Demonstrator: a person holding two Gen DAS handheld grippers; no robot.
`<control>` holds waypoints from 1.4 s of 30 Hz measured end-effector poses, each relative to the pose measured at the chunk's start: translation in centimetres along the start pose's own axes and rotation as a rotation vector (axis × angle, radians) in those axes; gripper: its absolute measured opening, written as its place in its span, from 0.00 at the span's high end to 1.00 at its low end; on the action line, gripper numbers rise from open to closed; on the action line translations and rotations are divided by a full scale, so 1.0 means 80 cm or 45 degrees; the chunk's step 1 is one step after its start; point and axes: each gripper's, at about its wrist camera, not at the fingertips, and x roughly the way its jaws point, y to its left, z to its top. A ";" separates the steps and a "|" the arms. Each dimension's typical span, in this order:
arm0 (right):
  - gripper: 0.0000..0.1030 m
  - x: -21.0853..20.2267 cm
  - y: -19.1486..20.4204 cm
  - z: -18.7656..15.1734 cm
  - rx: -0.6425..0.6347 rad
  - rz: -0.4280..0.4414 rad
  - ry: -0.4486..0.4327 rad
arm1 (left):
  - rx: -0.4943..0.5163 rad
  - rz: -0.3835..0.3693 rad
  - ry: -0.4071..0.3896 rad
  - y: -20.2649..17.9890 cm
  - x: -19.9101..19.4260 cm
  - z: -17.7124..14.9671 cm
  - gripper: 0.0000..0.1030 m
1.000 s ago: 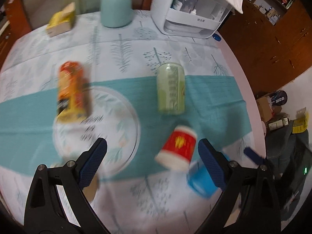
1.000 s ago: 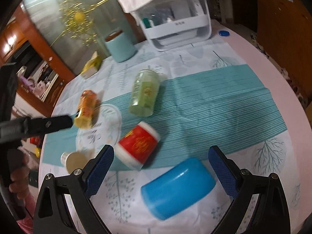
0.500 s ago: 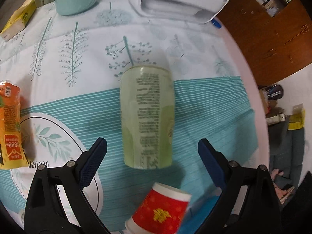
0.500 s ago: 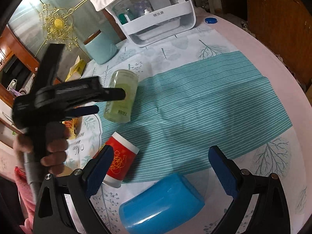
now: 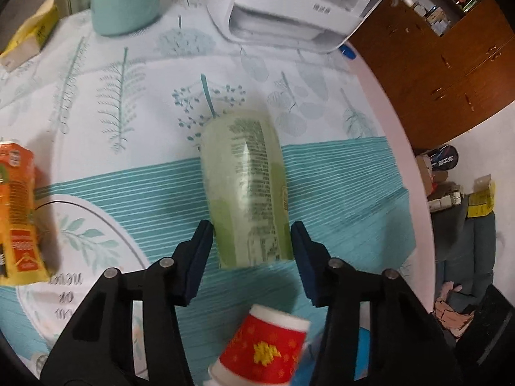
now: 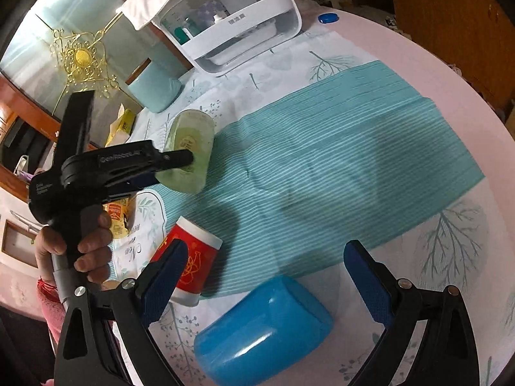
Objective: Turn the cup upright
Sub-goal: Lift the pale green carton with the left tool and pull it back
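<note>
A pale green cup (image 5: 246, 186) lies on its side on the teal striped runner; it also shows in the right wrist view (image 6: 190, 154). My left gripper (image 5: 251, 238) has its blue pads on either side of the cup's near end, touching or almost touching it. The right wrist view shows the left gripper (image 6: 180, 164) at that cup. My right gripper (image 6: 267, 273) is wide open and empty above the table's front. A red paper cup (image 6: 190, 270) and a blue cup (image 6: 264, 328) lie on their sides near it.
An orange carton (image 5: 16, 212) lies at the left on a round placemat (image 5: 83, 257). A white organizer box (image 5: 296, 9), a teal canister (image 5: 125, 0) and a yellow box (image 5: 29, 35) stand at the back. The table edge (image 6: 450, 74) curves at the right.
My left gripper moved forward to the green cup and its jaws narrowed from wide open to around the cup's near end. The right gripper barely moved.
</note>
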 end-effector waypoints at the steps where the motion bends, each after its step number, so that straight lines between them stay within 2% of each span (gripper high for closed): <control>1: 0.04 -0.006 0.001 -0.002 -0.002 0.007 -0.010 | 0.004 -0.003 -0.016 0.000 -0.012 0.000 0.58; 6: 0.04 -0.051 0.019 -0.019 -0.030 0.046 -0.070 | 0.023 0.000 -0.125 -0.008 -0.089 -0.017 0.62; 10: 0.04 -0.094 0.037 -0.040 -0.054 0.088 -0.112 | 0.033 -0.026 -0.185 -0.017 -0.152 -0.047 0.62; 15: 0.04 -0.153 0.049 -0.075 -0.076 0.108 -0.172 | 0.080 -0.100 -0.189 -0.037 -0.224 -0.118 0.62; 18: 0.04 -0.188 0.050 -0.104 -0.092 0.063 -0.226 | 0.107 -0.131 -0.168 -0.047 -0.250 -0.176 0.62; 22: 0.04 -0.223 0.049 -0.149 -0.109 0.066 -0.238 | 0.140 -0.188 -0.090 -0.051 -0.255 -0.255 0.62; 26: 0.04 -0.240 0.045 -0.192 -0.158 0.069 -0.192 | 0.137 -0.314 0.028 -0.043 -0.242 -0.330 0.62; 31: 0.04 -0.251 0.047 -0.240 -0.250 0.028 -0.165 | 0.077 -0.356 0.111 -0.014 -0.216 -0.394 0.61; 34: 0.04 -0.256 0.049 -0.260 -0.290 0.033 -0.154 | 0.048 -0.401 0.161 0.007 -0.203 -0.415 0.61; 39: 0.04 -0.257 0.058 -0.281 -0.327 0.092 -0.096 | 0.022 -0.539 0.182 0.042 -0.196 -0.418 0.59; 42: 0.04 -0.251 0.077 -0.281 -0.405 0.056 -0.085 | 0.027 -0.591 0.206 0.060 -0.187 -0.413 0.55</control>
